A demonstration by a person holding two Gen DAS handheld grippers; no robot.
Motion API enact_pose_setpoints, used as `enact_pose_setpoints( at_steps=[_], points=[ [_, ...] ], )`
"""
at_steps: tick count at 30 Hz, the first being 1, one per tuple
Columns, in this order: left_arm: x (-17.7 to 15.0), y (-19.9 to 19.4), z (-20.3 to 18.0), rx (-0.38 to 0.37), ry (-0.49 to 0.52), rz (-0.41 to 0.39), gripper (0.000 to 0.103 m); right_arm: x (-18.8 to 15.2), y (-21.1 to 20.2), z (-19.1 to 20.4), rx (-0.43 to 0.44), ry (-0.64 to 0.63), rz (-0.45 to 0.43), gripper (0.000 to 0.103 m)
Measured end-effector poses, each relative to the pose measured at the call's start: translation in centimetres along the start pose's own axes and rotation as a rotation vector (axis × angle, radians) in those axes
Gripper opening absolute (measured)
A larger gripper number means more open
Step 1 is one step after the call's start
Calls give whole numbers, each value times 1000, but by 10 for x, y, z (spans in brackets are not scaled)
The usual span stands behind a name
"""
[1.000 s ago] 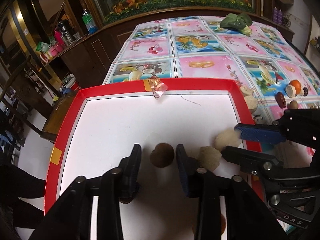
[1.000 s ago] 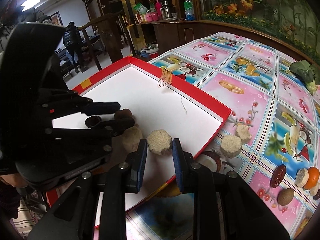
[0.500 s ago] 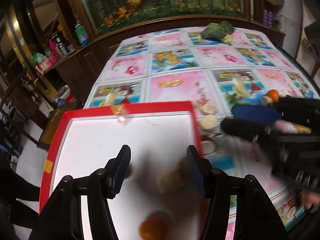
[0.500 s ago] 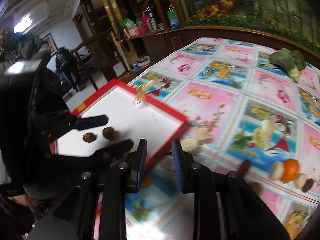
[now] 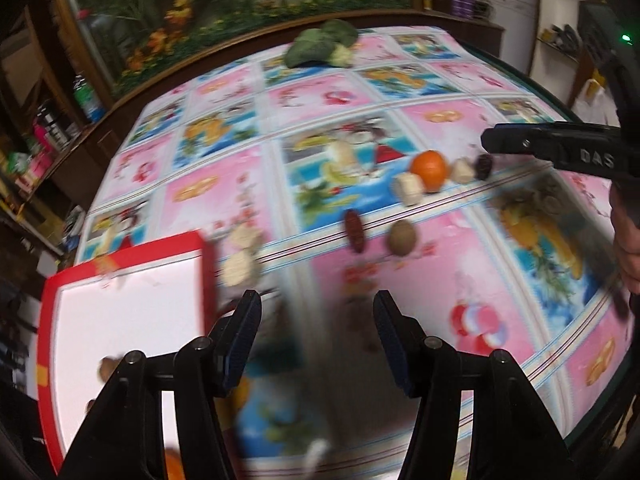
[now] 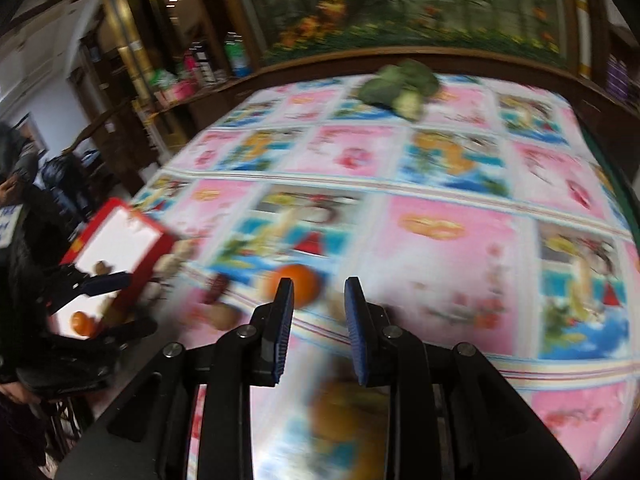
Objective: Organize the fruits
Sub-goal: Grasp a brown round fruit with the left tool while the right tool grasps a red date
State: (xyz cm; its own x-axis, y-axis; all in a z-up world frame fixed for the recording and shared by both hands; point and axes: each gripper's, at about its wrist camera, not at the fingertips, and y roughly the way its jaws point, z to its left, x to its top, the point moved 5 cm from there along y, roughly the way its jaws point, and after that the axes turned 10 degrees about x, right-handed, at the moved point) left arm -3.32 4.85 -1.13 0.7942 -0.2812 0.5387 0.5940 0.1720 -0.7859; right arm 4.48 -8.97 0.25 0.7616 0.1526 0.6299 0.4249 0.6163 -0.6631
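Fingers apart; date lengthwise away.

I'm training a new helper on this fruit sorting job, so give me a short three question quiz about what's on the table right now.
1. True or false: the left gripper holds a fruit.
2. Which lies on the tablecloth, outside the red tray? A) the orange B) a banana C) a knife
3. Fill in: at the far edge of the table lies a green ____.

Key:
1. False; it is open and holds nothing, as is the right gripper.
2. A.
3. Vegetable, leafy; the blur hides which kind.
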Motion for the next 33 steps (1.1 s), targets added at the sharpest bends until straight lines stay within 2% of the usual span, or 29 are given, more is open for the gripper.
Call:
enact_pose_setpoints(
  at_steps=[5, 8, 12, 27, 31, 33],
  points=[
    [13, 4, -22, -41, 36, 1, 58, -2, -11, -40, -38, 105, 36, 28],
    [17, 8, -33, -79, 71, 1, 58, -6, -12, -45, -37, 100, 64, 28],
    [20, 12, -42, -119, 111, -2, 58, -9, -5, -38, 1, 101, 97, 28],
    [29, 28, -47, -263, 108, 7, 53, -17, 18, -29, -61, 40, 155, 28],
    [29, 29, -48, -269, 120, 5, 53, -17, 21, -27, -85, 13, 141, 28],
    [30, 29, -47, -270, 122, 6, 49, -16, 23, -26, -89, 6, 133, 28]
  ],
)
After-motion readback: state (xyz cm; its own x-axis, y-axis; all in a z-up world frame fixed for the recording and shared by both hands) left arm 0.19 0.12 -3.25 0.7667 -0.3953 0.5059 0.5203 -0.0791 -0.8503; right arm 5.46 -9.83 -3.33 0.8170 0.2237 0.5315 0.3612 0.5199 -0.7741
